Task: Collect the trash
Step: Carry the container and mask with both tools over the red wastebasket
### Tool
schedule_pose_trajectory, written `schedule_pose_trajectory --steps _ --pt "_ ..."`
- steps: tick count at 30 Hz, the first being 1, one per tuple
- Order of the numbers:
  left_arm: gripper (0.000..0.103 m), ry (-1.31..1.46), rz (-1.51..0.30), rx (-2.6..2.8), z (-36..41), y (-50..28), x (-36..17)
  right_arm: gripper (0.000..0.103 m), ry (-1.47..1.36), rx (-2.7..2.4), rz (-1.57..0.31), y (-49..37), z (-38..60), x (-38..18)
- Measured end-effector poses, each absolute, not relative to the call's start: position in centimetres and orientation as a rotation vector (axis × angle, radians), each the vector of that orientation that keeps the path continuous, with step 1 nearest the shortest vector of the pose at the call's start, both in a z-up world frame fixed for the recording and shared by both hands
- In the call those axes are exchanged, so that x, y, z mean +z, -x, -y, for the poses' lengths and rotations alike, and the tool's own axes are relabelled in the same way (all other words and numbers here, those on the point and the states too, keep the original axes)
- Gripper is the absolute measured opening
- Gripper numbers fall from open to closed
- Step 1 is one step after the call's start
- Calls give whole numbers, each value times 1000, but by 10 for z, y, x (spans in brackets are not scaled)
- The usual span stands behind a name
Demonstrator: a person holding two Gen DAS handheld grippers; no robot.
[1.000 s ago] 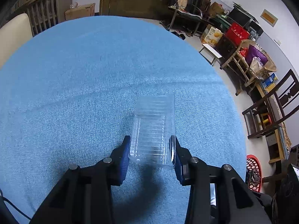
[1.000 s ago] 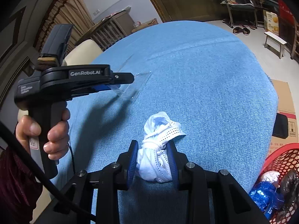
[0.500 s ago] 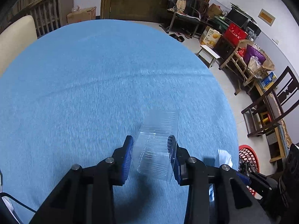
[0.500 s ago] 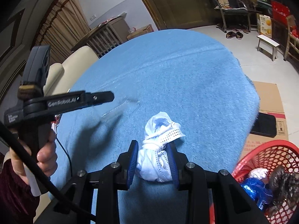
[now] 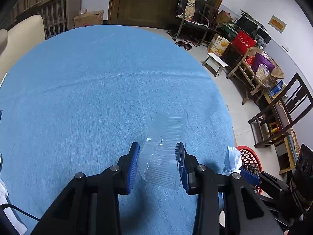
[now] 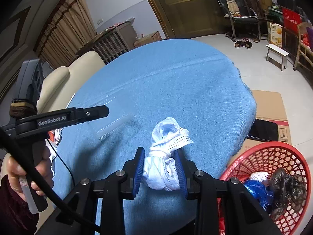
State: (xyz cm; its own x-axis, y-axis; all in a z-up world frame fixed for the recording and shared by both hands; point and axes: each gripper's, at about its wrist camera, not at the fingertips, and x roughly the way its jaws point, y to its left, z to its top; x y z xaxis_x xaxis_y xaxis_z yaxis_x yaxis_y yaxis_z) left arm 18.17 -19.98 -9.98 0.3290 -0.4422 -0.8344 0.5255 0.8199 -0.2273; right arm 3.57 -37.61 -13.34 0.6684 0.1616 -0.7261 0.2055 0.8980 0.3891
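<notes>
My left gripper (image 5: pixel 157 150) is shut on a clear ribbed plastic tray (image 5: pixel 163 156), held tilted above the blue tablecloth (image 5: pixel 97 98). In the right wrist view that tray (image 6: pixel 115 125) shows faintly ahead of the left gripper's black finger (image 6: pixel 93 113). My right gripper (image 6: pixel 159 156) is shut on a knotted white face mask (image 6: pixel 166 156), lifted near the table's right edge. A red mesh basket (image 6: pixel 273 152) sits on the floor at lower right, holding blue, white and dark trash. In the left wrist view the mask (image 5: pixel 232 160) and the basket (image 5: pixel 250 158) appear at the right.
A cream sofa (image 6: pixel 64 78) borders the table on the left. Flattened cardboard (image 6: pixel 270 105) with a dark phone-like slab (image 6: pixel 262 130) lies on the floor beside the basket. A small stool (image 6: pixel 276 55), chairs and boxes stand along the far wall. A person's hand (image 6: pixel 29 174) grips the left handle.
Both grippers have risen and moved right toward the table's edge with their loads. The tray has tilted in the left jaws. More of the red basket has come into both views.
</notes>
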Motion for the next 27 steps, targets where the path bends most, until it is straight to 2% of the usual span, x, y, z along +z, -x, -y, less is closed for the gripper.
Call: schedule_pose_trajectory --steps 27 --pt "40 -240 -871 -541 186 -93 -49 35 -414 -34 -779 4 362 -97"
